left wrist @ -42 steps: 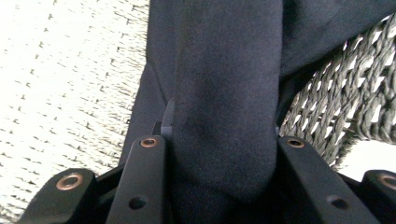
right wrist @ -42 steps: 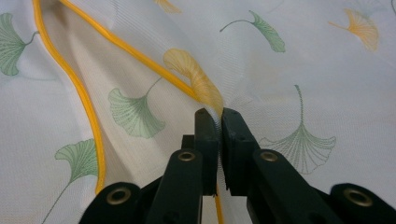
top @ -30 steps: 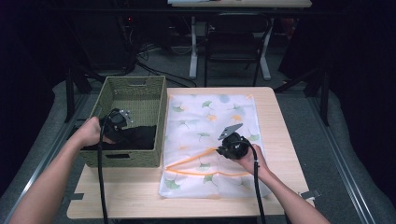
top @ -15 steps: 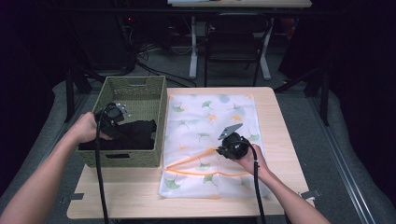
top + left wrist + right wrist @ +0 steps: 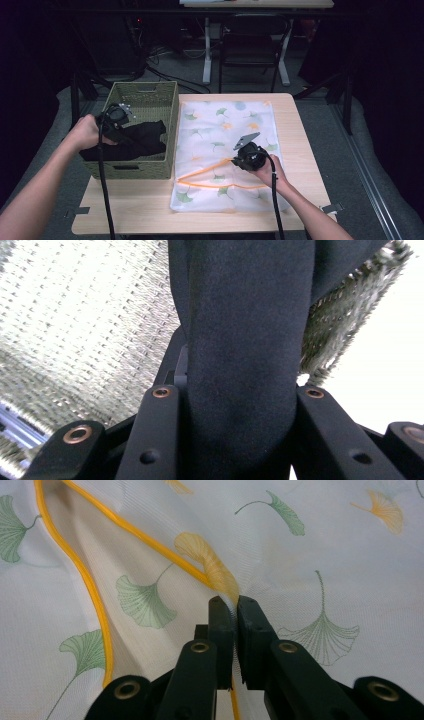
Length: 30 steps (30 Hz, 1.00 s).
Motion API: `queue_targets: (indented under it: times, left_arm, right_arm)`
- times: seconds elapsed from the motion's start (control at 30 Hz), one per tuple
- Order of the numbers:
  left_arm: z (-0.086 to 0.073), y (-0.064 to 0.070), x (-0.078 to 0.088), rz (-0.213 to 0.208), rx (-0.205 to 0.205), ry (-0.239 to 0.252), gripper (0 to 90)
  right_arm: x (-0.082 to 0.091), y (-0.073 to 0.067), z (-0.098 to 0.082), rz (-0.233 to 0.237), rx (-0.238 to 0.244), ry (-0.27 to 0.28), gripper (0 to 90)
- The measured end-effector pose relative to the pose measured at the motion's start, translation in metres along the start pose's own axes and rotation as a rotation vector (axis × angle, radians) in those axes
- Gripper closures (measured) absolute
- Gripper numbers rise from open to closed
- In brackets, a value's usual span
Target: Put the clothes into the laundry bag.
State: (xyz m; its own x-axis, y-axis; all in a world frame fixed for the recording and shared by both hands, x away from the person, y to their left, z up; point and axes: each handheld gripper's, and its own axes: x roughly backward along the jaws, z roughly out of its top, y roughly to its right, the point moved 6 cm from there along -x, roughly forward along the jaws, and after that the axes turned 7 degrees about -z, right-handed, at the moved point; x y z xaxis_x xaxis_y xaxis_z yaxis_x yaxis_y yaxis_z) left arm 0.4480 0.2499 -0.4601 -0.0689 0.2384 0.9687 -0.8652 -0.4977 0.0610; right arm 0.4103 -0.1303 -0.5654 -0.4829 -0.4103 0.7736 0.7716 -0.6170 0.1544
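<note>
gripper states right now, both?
Left gripper: closed on the black cloth, over the basket.
Right gripper: closed on the mesh bag.

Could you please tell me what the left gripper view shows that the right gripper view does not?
The left gripper view shows a fold of black cloth clamped between that gripper's jaws, with the basket weave behind it. The right gripper view shows its own jaws pinching the mesh bag, white with ginkgo leaves, at its orange-edged opening. Both share a close look along two black jaws shut on fabric.
</note>
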Motion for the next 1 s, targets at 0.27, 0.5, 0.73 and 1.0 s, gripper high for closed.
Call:
queue_targets:
  times: [0.27,0.5,0.73,1.0]
  left_arm:
    - [0.006,0.008,0.024,0.023,0.028,0.031,68.7]
    - [0.01,0.017,0.035,0.036,0.052,0.043,68.7]
    - [0.014,0.028,0.045,0.033,0.053,0.064,68.7]
    - [0.02,0.046,0.055,0.022,0.039,0.075,68.7]
  right_arm:
    - [0.0,0.0,0.0,-0.002,-0.004,-0.003,86.1]
    - [0.0,0.0,0.0,-0.001,-0.002,-0.003,86.2]
    - [0.0,0.0,0.0,-0.003,-0.001,-0.002,86.1]
    - [0.0,0.0,0.0,-0.004,-0.001,-0.001,86.2]
